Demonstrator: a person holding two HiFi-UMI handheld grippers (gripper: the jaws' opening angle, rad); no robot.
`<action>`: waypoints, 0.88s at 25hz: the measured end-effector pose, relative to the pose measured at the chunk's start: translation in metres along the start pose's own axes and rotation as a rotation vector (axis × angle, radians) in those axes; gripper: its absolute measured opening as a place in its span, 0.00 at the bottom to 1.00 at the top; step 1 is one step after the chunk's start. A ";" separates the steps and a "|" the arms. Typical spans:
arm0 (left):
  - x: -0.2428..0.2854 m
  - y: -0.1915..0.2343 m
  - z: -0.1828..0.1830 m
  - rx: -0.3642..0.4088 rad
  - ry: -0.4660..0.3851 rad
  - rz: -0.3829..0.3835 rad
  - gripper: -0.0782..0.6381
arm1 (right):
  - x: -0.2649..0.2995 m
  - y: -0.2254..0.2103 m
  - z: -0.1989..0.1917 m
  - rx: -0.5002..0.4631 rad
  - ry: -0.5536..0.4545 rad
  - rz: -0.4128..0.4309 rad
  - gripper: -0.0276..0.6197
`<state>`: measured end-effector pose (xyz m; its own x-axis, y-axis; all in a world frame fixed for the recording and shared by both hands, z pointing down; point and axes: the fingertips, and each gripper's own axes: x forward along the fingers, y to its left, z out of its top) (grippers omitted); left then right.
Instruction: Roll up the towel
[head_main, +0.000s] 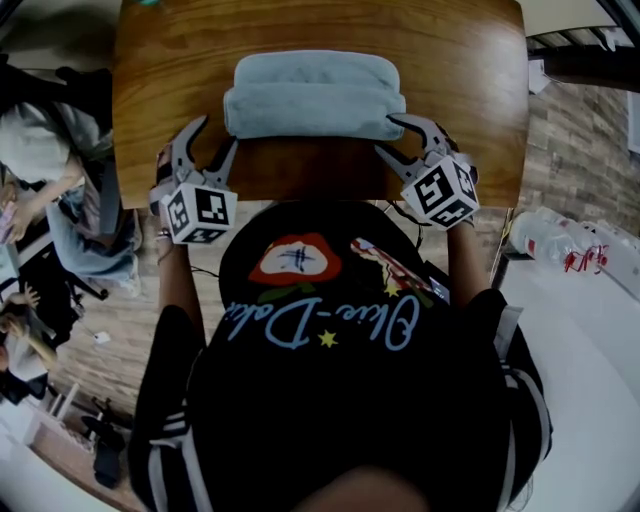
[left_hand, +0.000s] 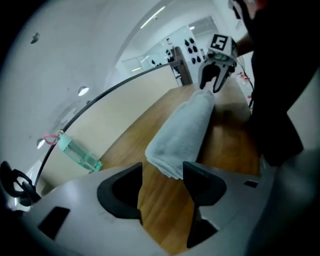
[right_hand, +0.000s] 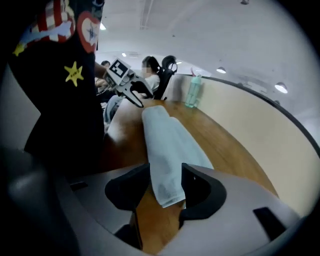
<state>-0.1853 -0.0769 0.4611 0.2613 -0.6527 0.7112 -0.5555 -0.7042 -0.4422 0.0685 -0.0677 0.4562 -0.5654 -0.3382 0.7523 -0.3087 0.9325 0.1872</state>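
Observation:
The light blue towel (head_main: 313, 95) lies as a thick roll across the wooden table (head_main: 450, 60), its long side facing me. My left gripper (head_main: 215, 135) is at the roll's left end, open; in the left gripper view the towel's end (left_hand: 185, 132) sits just past the spread jaws with bare wood between them. My right gripper (head_main: 388, 135) is at the right end, also open. In the right gripper view the towel's end (right_hand: 167, 145) hangs loosely between the jaws. Each gripper view shows the other gripper at the roll's far end, the right gripper (left_hand: 212, 80) and the left gripper (right_hand: 137, 97).
A clear green-tinted water bottle (left_hand: 77, 154) stands at the table's far edge by a low partition, the bottle (right_hand: 192, 91) also visible from the right. Plastic bottles (head_main: 575, 245) lie on the floor to the right. A seated person (head_main: 40, 150) is at the left.

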 end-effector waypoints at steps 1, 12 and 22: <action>0.002 -0.012 0.000 0.026 0.005 -0.023 0.46 | 0.006 0.007 -0.007 -0.033 0.036 0.017 0.30; 0.017 -0.039 0.007 0.175 0.010 -0.106 0.26 | 0.021 0.019 -0.021 -0.098 0.140 0.099 0.15; -0.010 -0.045 0.001 0.043 0.046 -0.317 0.25 | -0.005 0.022 -0.001 0.075 0.046 0.239 0.14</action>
<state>-0.1623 -0.0391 0.4734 0.3798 -0.3866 0.8404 -0.4182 -0.8821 -0.2167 0.0654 -0.0455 0.4574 -0.5940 -0.1012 0.7980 -0.2270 0.9728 -0.0456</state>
